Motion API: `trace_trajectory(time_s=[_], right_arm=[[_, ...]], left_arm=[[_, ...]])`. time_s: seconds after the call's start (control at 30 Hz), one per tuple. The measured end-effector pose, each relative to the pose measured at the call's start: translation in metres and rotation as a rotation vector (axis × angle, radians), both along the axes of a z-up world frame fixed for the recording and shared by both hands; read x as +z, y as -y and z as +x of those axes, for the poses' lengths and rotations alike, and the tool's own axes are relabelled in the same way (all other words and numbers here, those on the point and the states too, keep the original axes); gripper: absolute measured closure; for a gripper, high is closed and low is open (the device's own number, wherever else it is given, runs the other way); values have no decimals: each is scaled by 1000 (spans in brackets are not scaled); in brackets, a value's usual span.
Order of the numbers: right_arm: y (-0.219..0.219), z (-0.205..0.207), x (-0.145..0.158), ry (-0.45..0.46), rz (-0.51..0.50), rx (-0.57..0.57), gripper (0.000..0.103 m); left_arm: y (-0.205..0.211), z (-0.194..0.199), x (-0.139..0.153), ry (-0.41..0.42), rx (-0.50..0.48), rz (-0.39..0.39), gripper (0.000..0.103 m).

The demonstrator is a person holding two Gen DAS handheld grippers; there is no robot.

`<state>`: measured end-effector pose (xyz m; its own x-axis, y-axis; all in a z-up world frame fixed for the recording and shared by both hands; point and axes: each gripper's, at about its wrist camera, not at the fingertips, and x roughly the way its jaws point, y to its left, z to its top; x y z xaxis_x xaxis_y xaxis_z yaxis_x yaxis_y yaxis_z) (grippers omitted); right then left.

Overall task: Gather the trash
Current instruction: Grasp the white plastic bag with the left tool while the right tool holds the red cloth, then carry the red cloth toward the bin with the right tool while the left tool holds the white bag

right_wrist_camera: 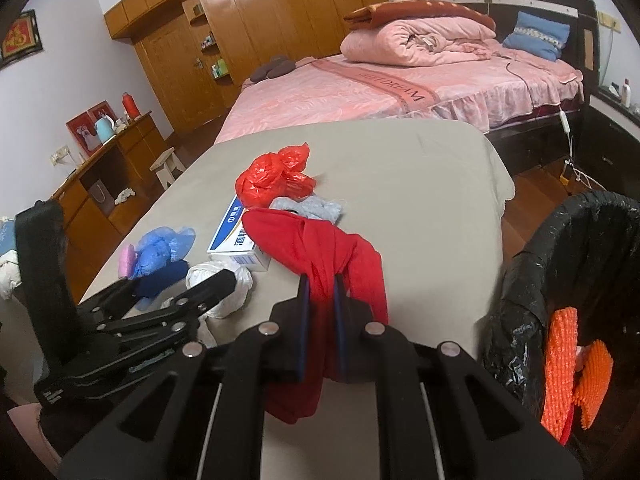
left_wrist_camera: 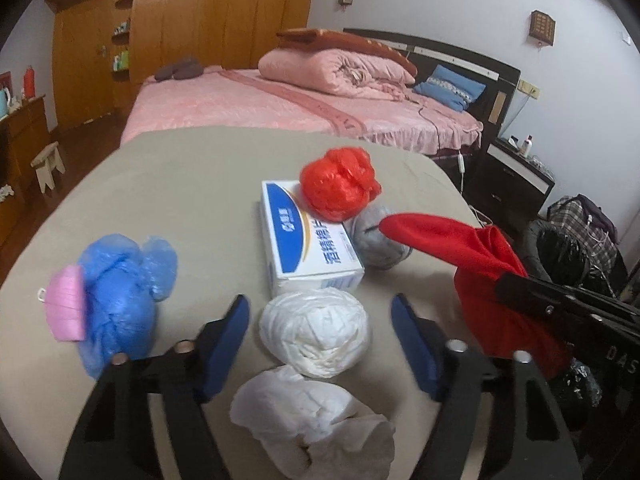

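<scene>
My right gripper (right_wrist_camera: 320, 280) is shut on a red cloth (right_wrist_camera: 320, 248) and holds it above the beige table, left of the black-lined trash bin (right_wrist_camera: 532, 264); the cloth also shows in the left wrist view (left_wrist_camera: 472, 256). My left gripper (left_wrist_camera: 320, 312) is open, its fingers on either side of a white crumpled bag (left_wrist_camera: 316, 330). A white tissue wad (left_wrist_camera: 312, 416) lies nearer me. A blue bag (left_wrist_camera: 120, 280) with a pink item (left_wrist_camera: 66, 306), a blue-white box (left_wrist_camera: 308, 240), a red bag (left_wrist_camera: 340, 184) and a grey cloth (left_wrist_camera: 376, 240) lie on the table (left_wrist_camera: 180, 184).
Orange mesh (right_wrist_camera: 568, 368) hangs at the bin's rim. A pink bed (right_wrist_camera: 360, 96) stands behind the table, a dark nightstand (left_wrist_camera: 516, 184) to its right. A wooden cabinet (right_wrist_camera: 104, 172), a small stool (right_wrist_camera: 168, 164) and a wardrobe stand at the left.
</scene>
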<state>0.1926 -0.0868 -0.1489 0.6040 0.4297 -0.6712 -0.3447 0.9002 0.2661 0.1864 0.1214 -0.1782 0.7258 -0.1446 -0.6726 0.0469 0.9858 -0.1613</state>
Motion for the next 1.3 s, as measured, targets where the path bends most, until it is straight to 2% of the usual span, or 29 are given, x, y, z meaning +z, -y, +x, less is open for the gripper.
trace_trajectory(time_s=[0.07, 0.17, 0.27, 0.63, 0.87, 1.3], right_arm=[[0, 0, 0, 2, -2, 0, 93], [0, -1, 1, 10, -7, -1, 93], [0, -3, 4, 18, -9, 0, 93], [2, -10, 17, 48, 4, -12, 93], [12, -16, 33, 78, 16, -28, 93], [72, -42, 68, 148, -4, -122, 93]], left_arm=[[1, 1, -2, -12, -4, -5, 60], [0, 1, -2, -9, -6, -11, 67], [-1, -3, 2, 15, -1, -7, 70], [-2, -27, 43, 135, 22, 11, 71], [8, -32, 63, 178, 15, 27, 71], [57, -40, 90, 228, -71, -1, 71]])
